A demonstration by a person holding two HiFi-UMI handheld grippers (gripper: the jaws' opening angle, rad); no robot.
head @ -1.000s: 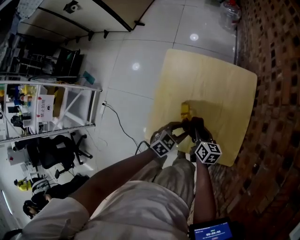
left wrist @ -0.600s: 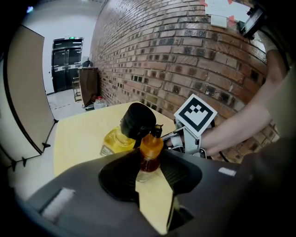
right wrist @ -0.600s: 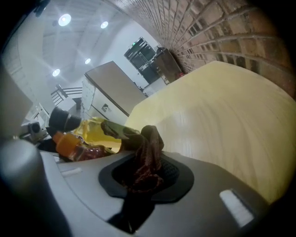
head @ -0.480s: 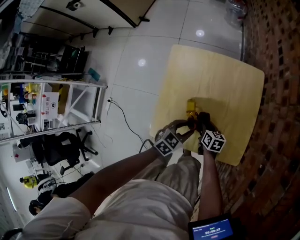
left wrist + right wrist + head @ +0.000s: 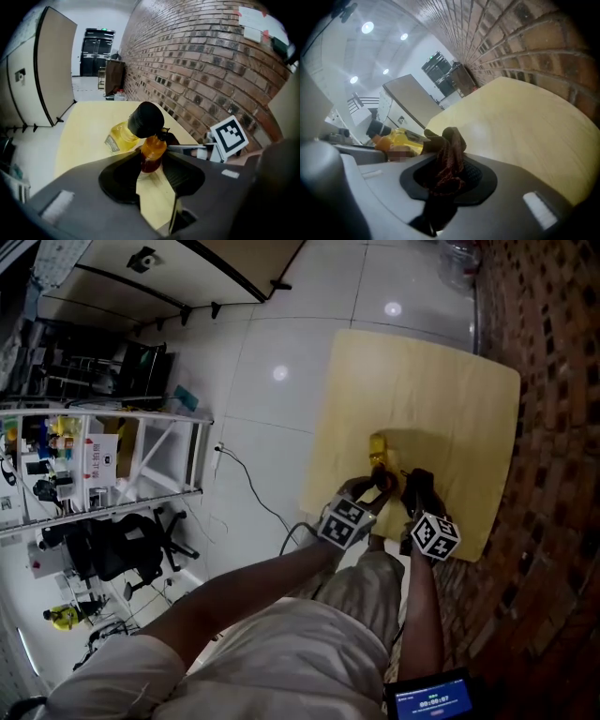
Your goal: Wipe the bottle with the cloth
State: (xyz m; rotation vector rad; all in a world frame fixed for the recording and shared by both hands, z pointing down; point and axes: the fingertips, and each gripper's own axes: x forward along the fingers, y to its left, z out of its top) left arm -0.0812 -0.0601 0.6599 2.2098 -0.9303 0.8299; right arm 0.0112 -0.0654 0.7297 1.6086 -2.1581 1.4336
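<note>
Left gripper (image 5: 151,159) and right gripper (image 5: 446,164) clamp, angled downward.

The bottle (image 5: 124,132) is yellow and amber, its cap (image 5: 146,119) black. The cloth (image 5: 447,154) is dark reddish brown. The table (image 5: 422,381) is pale yellow wood, the wall (image 5: 553,427) red-brown brick, the floor (image 5: 272,427) glossy white tile.

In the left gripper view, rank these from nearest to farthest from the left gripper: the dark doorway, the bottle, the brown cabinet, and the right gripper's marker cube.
1. bottle: held in the left gripper, centre.
2. right gripper's marker cube: close by, at right.
3. brown cabinet: beyond the far edge of the table, by the brick wall.
4. dark doorway: far end of the room, upper left.
</note>
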